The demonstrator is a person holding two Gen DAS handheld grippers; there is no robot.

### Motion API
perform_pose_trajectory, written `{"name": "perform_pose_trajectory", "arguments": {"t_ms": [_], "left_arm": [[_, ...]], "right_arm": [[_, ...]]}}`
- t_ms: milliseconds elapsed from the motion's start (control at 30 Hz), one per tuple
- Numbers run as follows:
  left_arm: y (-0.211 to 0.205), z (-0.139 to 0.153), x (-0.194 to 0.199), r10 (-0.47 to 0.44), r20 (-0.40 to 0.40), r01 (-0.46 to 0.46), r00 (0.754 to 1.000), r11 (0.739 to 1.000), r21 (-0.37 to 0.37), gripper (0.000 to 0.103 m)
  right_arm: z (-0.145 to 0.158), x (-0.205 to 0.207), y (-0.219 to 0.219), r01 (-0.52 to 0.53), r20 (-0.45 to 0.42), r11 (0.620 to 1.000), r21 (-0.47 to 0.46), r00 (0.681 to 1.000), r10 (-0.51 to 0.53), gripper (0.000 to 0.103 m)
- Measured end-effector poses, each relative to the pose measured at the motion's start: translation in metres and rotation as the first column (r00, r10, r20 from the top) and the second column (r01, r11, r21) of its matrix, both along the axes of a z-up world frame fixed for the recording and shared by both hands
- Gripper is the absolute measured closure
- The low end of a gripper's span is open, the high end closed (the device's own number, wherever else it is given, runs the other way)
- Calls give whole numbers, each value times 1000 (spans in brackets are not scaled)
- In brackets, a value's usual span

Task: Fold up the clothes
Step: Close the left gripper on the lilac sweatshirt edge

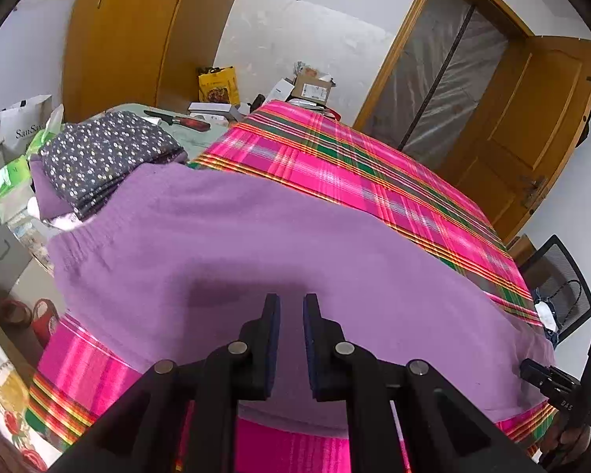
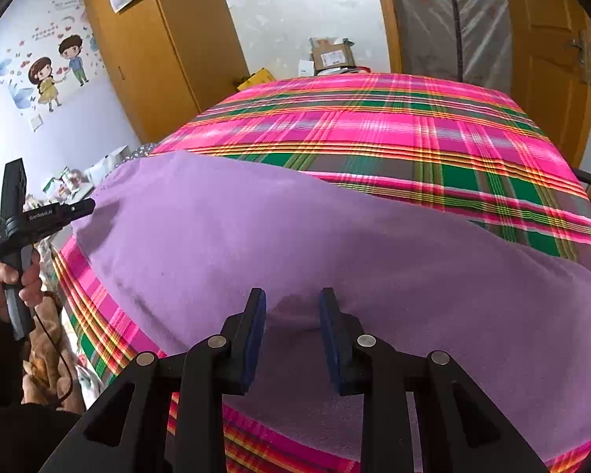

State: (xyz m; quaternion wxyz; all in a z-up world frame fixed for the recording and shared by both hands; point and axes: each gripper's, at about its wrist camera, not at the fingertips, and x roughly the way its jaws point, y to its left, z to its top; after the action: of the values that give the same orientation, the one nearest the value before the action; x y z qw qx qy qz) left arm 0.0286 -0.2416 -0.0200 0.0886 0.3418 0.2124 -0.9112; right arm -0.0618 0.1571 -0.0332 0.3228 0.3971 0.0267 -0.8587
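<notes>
Clothes (image 1: 102, 157) stacked beyond purple sweater (image 1: 256, 244), on plaid bedspread (image 1: 354, 165)

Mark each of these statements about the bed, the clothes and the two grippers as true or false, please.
1. A purple sweater lies spread on the plaid bedcover. True.
2. The dotted dark garment lies unfolded. False: it sits folded on a pile.
3. The right gripper has lifted the sweater off the bed. False: the sweater lies flat.
4. The left gripper has a gap between its pads. True.
</notes>
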Motion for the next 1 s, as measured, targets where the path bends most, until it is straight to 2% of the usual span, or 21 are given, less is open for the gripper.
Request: {"name": "perform_pose_trajectory", "arguments": {"t_ms": [233,467,600,733,900,967,1000], "left_arm": [[-43,7,-5,66,-8,-66,998,998,-16,92],[-91,-20,6,193,49,-195,980,980,45,92],[-100,-27,18,201,43,-204,979,975,85,92],[-103,-17,32,222,8,-221,975,972,83,92],[-113,-14,54,287,-6,-286,958,954,90,91],[-115,-16,61,302,-12,-299,953,948,109,87],[-116,-18,65,311,-14,-307,950,943,125,82]], "right_arm": [[0,0,-7,-11,-2,1000,4,1000,11,74],[4,-1,-16,-20,-6,1000,7,1000,21,74],[2,-5,-21,-23,3,1000,15,1000,23,74],[3,-8,-28,-36,3,999,17,999,36,74],[5,-9,-36,-50,-1,999,13,999,50,74],[4,-10,-38,-54,0,998,13,999,54,74],[4,-10,-39,-55,0,998,12,998,55,74]]}}
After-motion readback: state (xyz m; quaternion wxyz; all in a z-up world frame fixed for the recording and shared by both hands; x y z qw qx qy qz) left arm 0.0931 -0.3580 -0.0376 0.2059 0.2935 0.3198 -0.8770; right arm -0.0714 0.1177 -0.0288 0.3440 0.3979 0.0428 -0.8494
